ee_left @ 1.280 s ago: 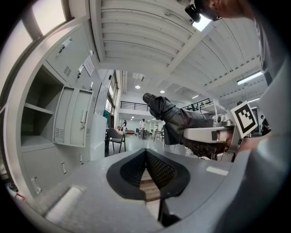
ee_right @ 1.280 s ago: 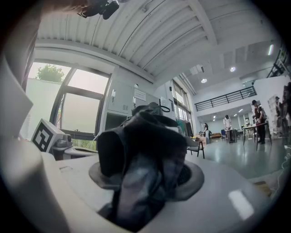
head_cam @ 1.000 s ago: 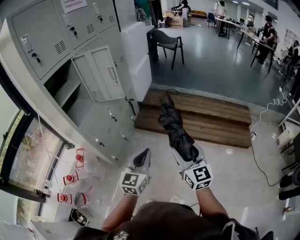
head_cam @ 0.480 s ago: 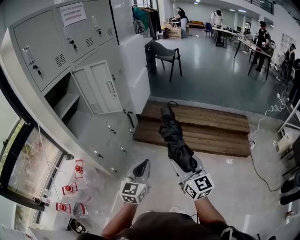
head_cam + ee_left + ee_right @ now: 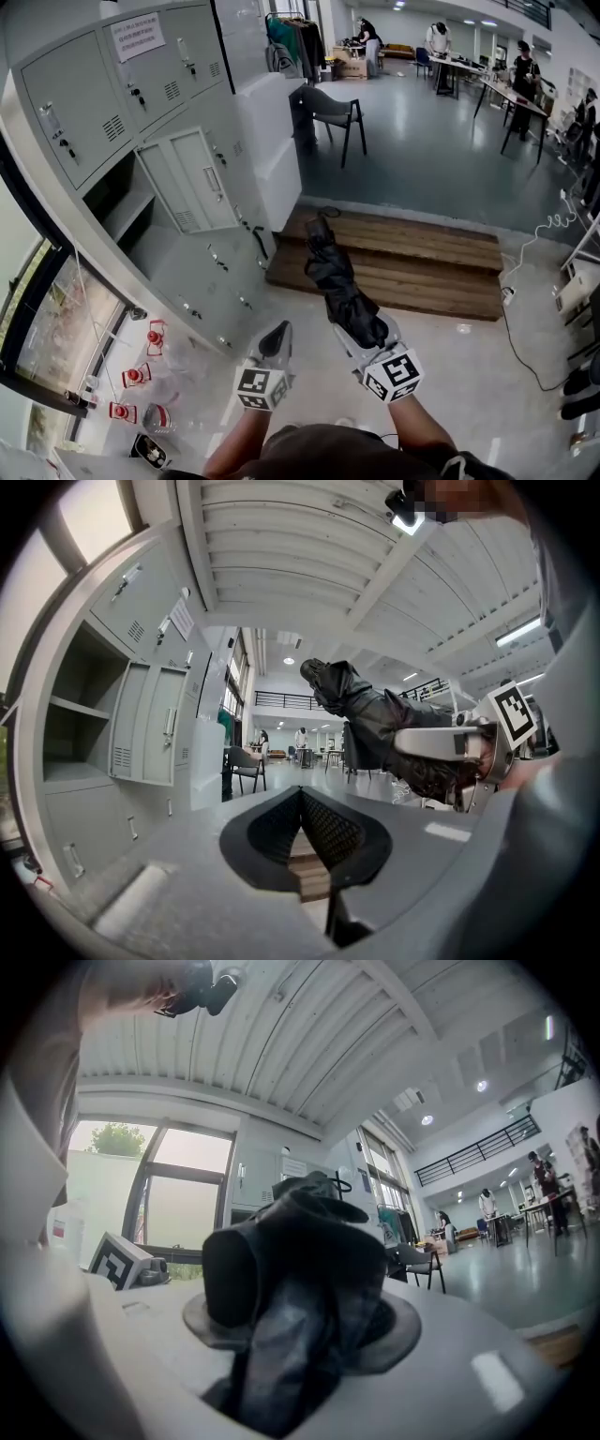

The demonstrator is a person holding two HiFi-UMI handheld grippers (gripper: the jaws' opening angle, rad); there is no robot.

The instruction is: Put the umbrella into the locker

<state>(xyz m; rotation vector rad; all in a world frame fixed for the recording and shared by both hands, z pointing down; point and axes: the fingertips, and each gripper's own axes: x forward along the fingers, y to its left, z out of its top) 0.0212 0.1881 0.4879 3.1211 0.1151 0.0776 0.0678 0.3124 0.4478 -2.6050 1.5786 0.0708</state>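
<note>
A folded black umbrella sticks forward and level out of my right gripper, which is shut on its thick lower end. In the right gripper view the umbrella fills the space between the jaws. My left gripper is beside it on the left, shut with nothing in it; its fingertips meet at a point. From the left gripper view the umbrella and the right gripper show on the right. The grey locker bank stands to the left, with one door swung open onto a compartment with a shelf.
A low wooden platform lies ahead on the floor. Beyond it stands a dark chair. Several red items sit on the floor by the window at the lower left. A white cable trails at right. People stand at desks far back.
Both grippers and the umbrella have drifted a little left, toward the lockers. The umbrella's tip now points more at the locker side. Both grips are unchanged.
</note>
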